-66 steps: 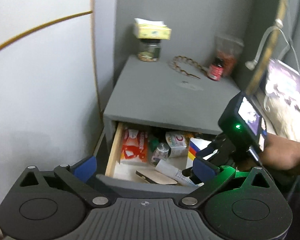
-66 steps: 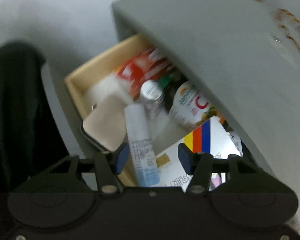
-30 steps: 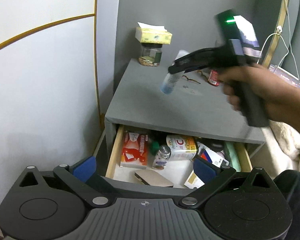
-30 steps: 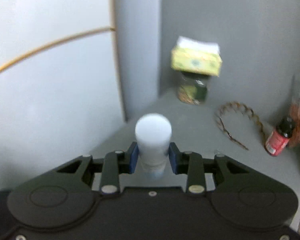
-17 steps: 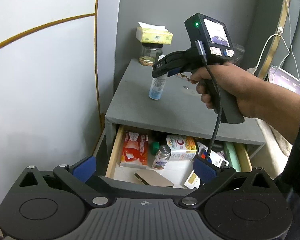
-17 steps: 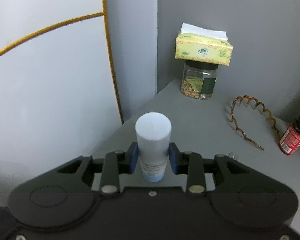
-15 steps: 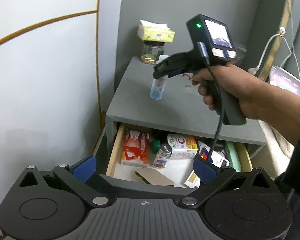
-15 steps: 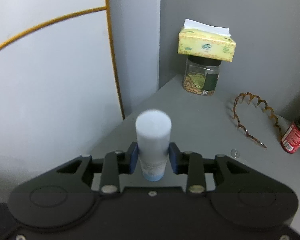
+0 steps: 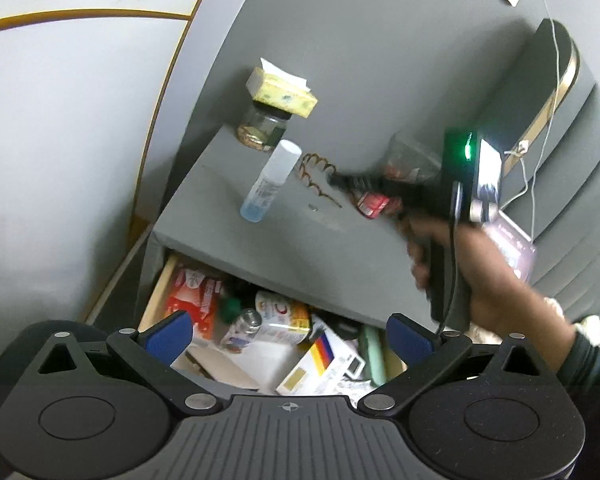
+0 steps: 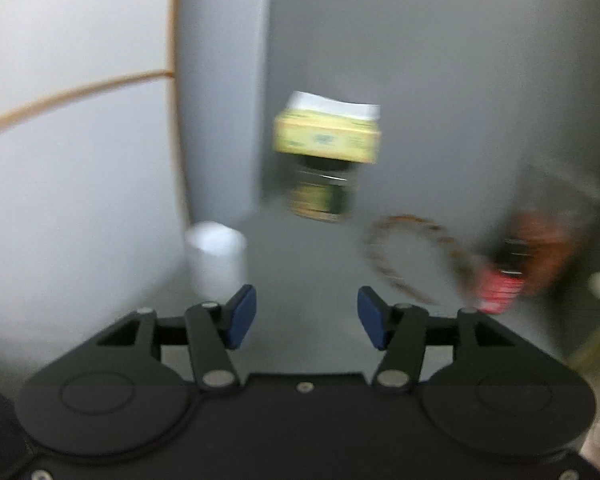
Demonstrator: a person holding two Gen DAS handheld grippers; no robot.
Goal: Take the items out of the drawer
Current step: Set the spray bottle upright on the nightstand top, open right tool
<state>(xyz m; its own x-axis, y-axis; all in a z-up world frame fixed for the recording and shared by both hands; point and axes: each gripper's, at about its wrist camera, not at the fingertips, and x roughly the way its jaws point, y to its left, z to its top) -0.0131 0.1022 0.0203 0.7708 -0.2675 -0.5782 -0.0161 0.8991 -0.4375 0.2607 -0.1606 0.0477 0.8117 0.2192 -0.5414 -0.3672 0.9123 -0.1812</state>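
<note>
The white-capped clear bottle (image 9: 269, 182) stands upright on the grey nightstand top (image 9: 300, 240), free of any gripper; it also shows blurred in the right wrist view (image 10: 216, 258). My right gripper (image 10: 306, 318) is open and empty, to the right of the bottle; in the left wrist view it (image 9: 340, 180) hangs over the nightstand top. My left gripper (image 9: 288, 336) is open and empty above the open drawer (image 9: 156, 296). The drawer holds a red packet (image 9: 192, 296), a small silver-capped vial (image 9: 242, 324), a white-and-orange box (image 9: 284, 316) and a white box with coloured stripes (image 9: 320, 364).
On the nightstand top stand a glass jar (image 9: 262, 130) with a yellow tissue pack (image 9: 282, 92) on it, a brown hair band (image 9: 320, 180) and a red-labelled bottle (image 9: 374, 202). A white wall is at the left. A cable (image 9: 540, 100) hangs at the right.
My right gripper has opened, let go of the bottle on the nightstand top and moved right. The left wrist view has tilted and moved closer over the drawer.
</note>
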